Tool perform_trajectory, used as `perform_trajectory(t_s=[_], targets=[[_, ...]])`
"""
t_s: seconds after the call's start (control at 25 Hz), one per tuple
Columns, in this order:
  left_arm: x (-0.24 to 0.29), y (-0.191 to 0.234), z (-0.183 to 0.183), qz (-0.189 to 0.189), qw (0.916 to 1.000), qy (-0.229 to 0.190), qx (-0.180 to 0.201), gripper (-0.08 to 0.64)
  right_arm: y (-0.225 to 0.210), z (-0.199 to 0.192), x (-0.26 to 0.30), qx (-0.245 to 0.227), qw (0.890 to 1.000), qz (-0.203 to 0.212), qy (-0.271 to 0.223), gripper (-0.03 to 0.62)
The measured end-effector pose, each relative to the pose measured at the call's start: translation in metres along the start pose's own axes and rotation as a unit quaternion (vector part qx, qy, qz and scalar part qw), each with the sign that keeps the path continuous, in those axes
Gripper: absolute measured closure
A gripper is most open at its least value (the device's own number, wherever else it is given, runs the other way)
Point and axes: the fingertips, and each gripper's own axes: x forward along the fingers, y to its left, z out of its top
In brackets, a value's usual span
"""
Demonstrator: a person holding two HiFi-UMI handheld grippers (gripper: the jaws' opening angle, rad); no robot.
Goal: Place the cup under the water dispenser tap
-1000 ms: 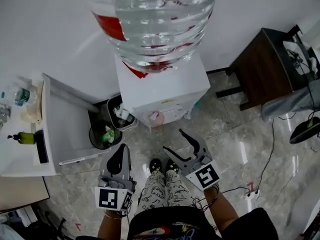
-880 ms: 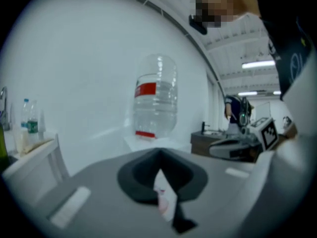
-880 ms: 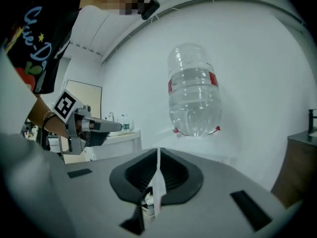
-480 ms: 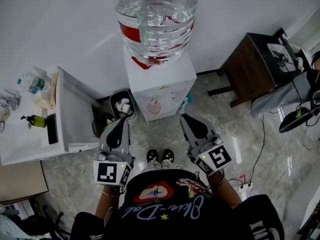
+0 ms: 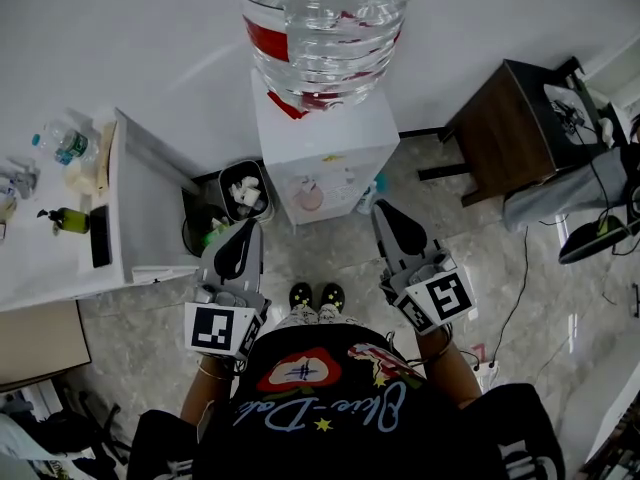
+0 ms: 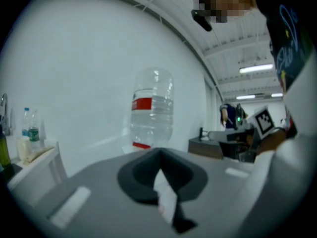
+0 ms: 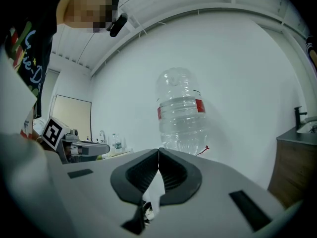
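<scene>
The white water dispenser (image 5: 322,158) stands against the wall with a big clear bottle (image 5: 325,28) on top. Both gripper views also face this bottle (image 6: 152,108) (image 7: 182,114). No cup shows in any view, and the tap is not clear to see. My left gripper (image 5: 243,230) is held in front of the dispenser to its left, its jaws shut with nothing between them (image 6: 159,152). My right gripper (image 5: 383,210) is held to the dispenser's right. It is shut and empty too, its pads meeting at the tip (image 7: 158,150). Both point roughly level at the dispenser.
Two waste bins (image 5: 243,190) (image 5: 205,233) stand left of the dispenser beside a white counter (image 5: 130,218) with bottles (image 5: 60,143) on it. A dark wooden table (image 5: 510,128) stands at the right. Cables (image 5: 520,288) trail across the marble floor.
My right gripper's jaws have gone from wide open to shut. Both grippers have risen and now point at the dispenser rather than down at the floor.
</scene>
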Motion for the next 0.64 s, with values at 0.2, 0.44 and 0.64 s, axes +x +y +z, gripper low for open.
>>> perform_trajectory(t_s=[0.2, 0.44, 0.64], targets=[[0.004, -0.003, 0.002, -0.008, 1.0, 0.0, 0.005, 0.557, -0.001, 0.001, -0.001, 0.0, 1.0, -0.003, 0.0, 0.572], [0.004, -0.01, 0.0, -0.017, 0.9999, 0.001, 0.003, 0.557, 0.006, 0.002, -0.001, -0.018, 1.0, 0.003, 0.0, 0.572], [-0.002, -0.009, -0.002, -0.014, 0.9999, 0.004, 0.004, 0.557, 0.008, 0.001, -0.002, -0.006, 1.0, 0.002, 0.0, 0.574]])
